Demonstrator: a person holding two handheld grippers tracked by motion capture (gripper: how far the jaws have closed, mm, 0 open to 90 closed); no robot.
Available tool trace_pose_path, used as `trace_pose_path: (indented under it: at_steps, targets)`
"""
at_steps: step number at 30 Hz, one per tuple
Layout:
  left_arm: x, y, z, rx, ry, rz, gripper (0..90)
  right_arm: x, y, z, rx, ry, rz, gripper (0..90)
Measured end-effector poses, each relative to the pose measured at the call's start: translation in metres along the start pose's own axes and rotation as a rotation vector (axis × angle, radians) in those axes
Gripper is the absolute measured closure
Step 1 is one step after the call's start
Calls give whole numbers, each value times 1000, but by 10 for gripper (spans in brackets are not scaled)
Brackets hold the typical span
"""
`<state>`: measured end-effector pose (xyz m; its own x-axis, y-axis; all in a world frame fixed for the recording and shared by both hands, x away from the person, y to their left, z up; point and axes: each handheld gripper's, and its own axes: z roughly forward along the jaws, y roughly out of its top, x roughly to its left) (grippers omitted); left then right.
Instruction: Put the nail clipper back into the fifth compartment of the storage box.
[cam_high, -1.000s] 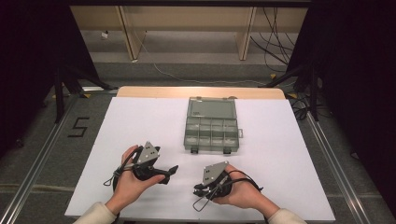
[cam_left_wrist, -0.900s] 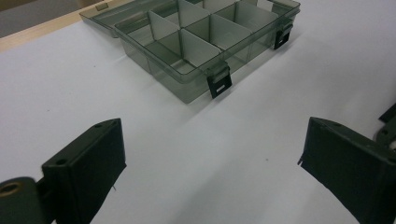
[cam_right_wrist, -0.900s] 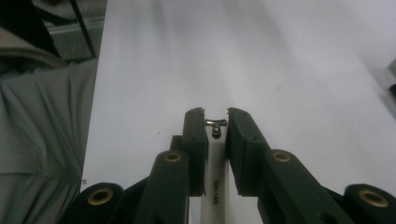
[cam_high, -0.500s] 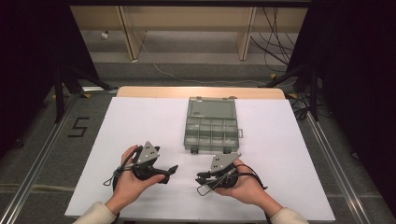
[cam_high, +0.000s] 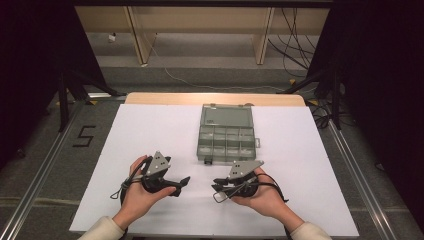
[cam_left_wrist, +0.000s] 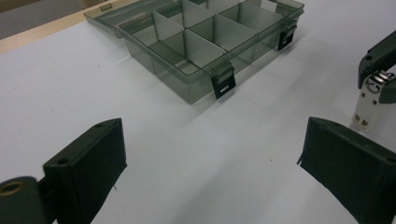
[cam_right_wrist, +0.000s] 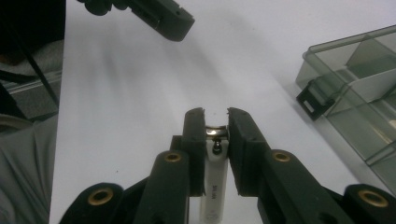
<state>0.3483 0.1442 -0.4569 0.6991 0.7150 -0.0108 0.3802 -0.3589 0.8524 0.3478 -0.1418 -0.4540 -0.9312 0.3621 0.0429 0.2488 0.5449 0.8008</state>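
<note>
A small white stick-shaped thing with a shiny metal end (cam_right_wrist: 215, 163) is held tight between the two black jaws of the right gripper (cam_right_wrist: 215, 122). Its long side is lined up with the jaws, and the metal end is pointed out past the tips. What the thing is cannot be told for sure.

The left gripper (cam_left_wrist: 210, 154) is held wide open, and nothing is between its jaws. It is kept low over the white table cover (cam_high: 150, 130).

A see-through grey plastic box with small compartments and black clips (cam_high: 226, 140) is set open in the middle of the table, with its lid laid flat behind it. The box is found further away from the person than both grippers. From the right gripper (cam_high: 225, 186), it lies just ahead, close by. The right gripper is a little nearer to the box than the left gripper (cam_high: 175, 182).

It is judged that the white stick is meant to be carried forward to one of the near compartments.
</note>
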Motion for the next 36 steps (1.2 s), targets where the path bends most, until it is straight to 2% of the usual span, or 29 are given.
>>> trace_pose_path:
  at_steps: [11, 13, 14, 20, 22, 31, 32, 34, 36]
  targets:
    - [1, 0, -1, -2, 8, 4, 58, -5, 5, -8, -48, -50, 31, 779]
    - [2, 1, -2, 8, 8, 16, 58, -6, 6, -10, -58, -65, 36, 779]
    - [1, 0, -1, -3, 8, 2, 58, -6, 7, -11, -60, -65, 45, 779]
    - [1, 0, -1, -2, 6, 4, 58, -10, 9, -13, -98, -96, 55, 779]
    - [0, 0, 0, -5, 8, 1, 58, -10, 11, -14, -98, -88, 66, 779]
    - [0, 0, -1, -2, 8, 4, 58, -15, 14, -19, -121, -123, 81, 779]
    - [-1, 0, -1, -3, 7, -8, 59, -16, 15, -19, -121, -124, 80, 779]
    - [0, 0, -1, -4, 7, 7, 58, -17, 16, -20, -128, -133, 80, 779]
    - [0, 0, -1, -3, 9, 4, 59, -19, 17, -20, -128, -133, 87, 779]
